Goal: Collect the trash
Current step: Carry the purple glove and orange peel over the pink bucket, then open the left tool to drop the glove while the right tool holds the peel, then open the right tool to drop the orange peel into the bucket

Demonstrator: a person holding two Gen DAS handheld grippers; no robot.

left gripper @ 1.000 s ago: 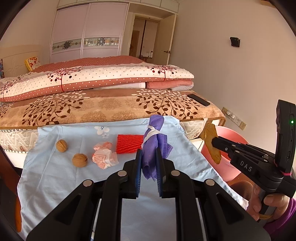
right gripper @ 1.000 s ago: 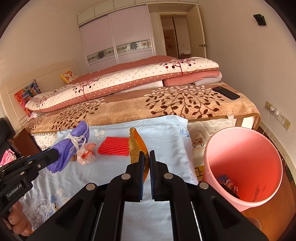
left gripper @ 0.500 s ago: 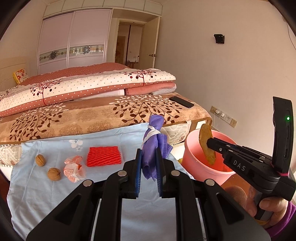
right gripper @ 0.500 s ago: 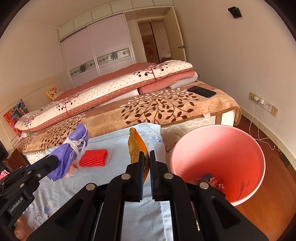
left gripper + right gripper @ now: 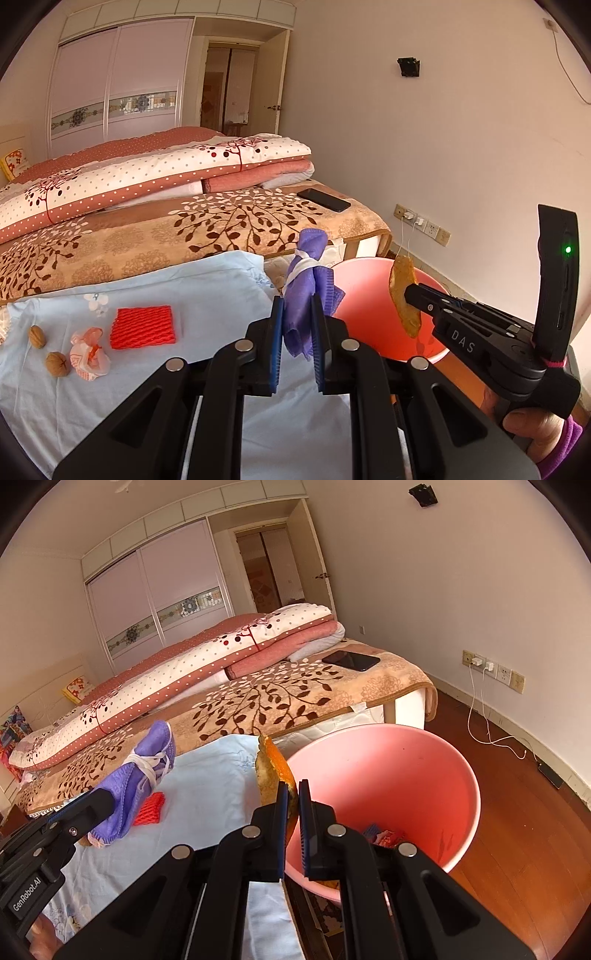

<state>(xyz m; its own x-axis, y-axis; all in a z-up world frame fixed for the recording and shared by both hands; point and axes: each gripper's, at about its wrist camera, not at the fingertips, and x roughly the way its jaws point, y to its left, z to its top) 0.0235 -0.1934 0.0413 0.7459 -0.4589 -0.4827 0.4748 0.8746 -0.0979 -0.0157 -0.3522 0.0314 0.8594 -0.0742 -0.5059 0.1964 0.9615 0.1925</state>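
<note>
My left gripper [image 5: 297, 306] is shut on a rolled purple face mask [image 5: 308, 273] tied with its white straps, held near the right edge of the light blue cloth [image 5: 207, 291]. That mask [image 5: 142, 771] also shows at the left of the right wrist view. My right gripper [image 5: 293, 794] is shut on an orange peel [image 5: 271, 771], hanging over the near rim of the pink bin [image 5: 391, 782]. From the left wrist view the peel [image 5: 404, 295] hangs above the bin [image 5: 365, 306]. Some scraps lie at the bin's bottom.
On the blue cloth lie a red foam net [image 5: 142, 326], a crumpled pink-white wrapper [image 5: 90, 356] and two walnuts [image 5: 57, 363]. Behind stands a bed with a folded quilt [image 5: 147, 181] and a black phone [image 5: 323, 199]. Wooden floor and wall sockets [image 5: 491, 668] are on the right.
Both grippers have swung right with their loads. The bin has come closer in both views, and the peel now hangs over it; the trash on the cloth has slid left.
</note>
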